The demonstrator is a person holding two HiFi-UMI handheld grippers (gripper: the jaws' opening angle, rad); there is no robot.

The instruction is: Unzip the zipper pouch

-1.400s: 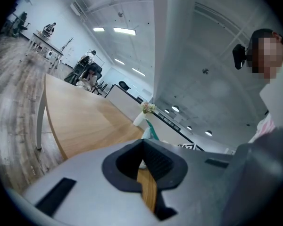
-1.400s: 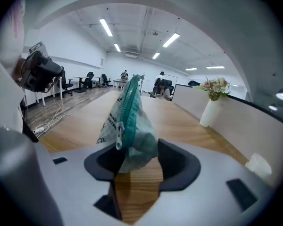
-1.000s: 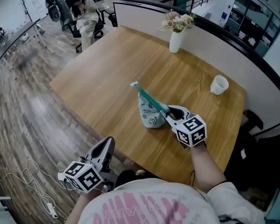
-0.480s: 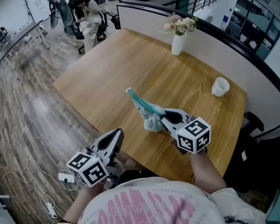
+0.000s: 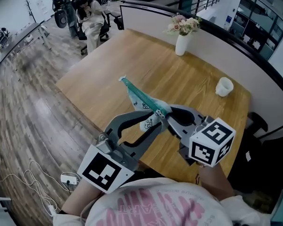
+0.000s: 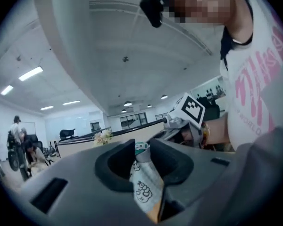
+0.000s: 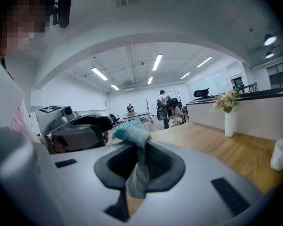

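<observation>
While your right hand-held gripper (image 5: 166, 115) clamps the zipper pouch (image 5: 137, 98), centre it in your left hand-held gripper (image 6: 142, 155), jaws opening, before pinching.

The only lettering is pink print on the person's white shirt (image 6: 254, 79). In the left gripper view a small line of it reads "WORLD" (the letters on either side are cut off), below large slanted strokes that form no whole word. The left cube (image 5: 104, 171) and right cube (image 5: 212, 142) carry black-and-white square codes. The zipper pouch (image 6: 144, 189) bears small cartoon drawings.
</observation>
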